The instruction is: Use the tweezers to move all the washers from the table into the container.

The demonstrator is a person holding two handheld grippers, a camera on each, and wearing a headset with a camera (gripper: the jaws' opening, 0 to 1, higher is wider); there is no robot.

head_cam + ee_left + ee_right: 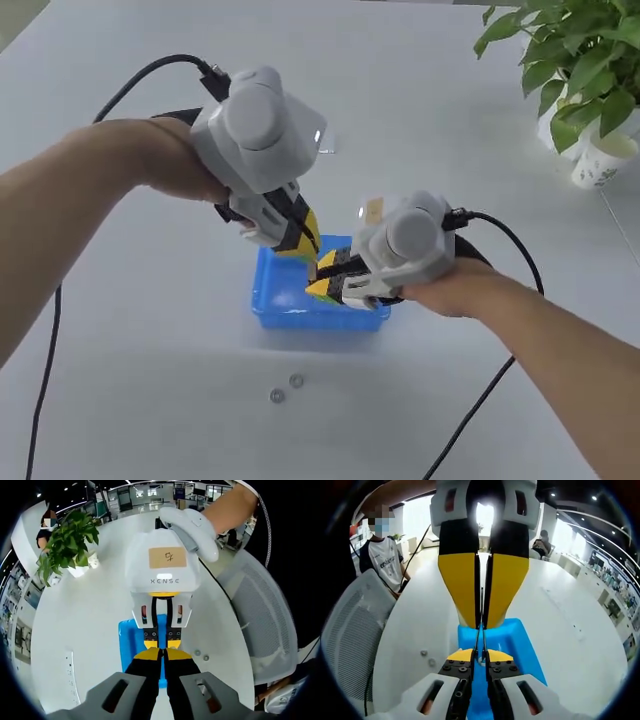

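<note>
My left gripper (305, 245) points down over the blue container (290, 312). Its yellow jaws are shut on thin metal tweezers (479, 639), as the right gripper view shows. My right gripper (318, 278) meets it tip to tip from the right, and its jaws (480, 656) are pressed on the tweezers' lower end above the container (520, 640). Whether the tweezers hold a washer I cannot tell. Two washers (296, 380) (277, 396) lie on the white table just in front of the container. They are also visible as washers (201, 655) in the left gripper view and washers (427, 657) in the right gripper view.
A potted plant (575, 60) in a white cup (600, 160) stands at the far right of the table. Black cables (150, 70) trail from both grippers. A mesh chair (265, 610) stands by the table's edge, and a person (382, 555) is behind it.
</note>
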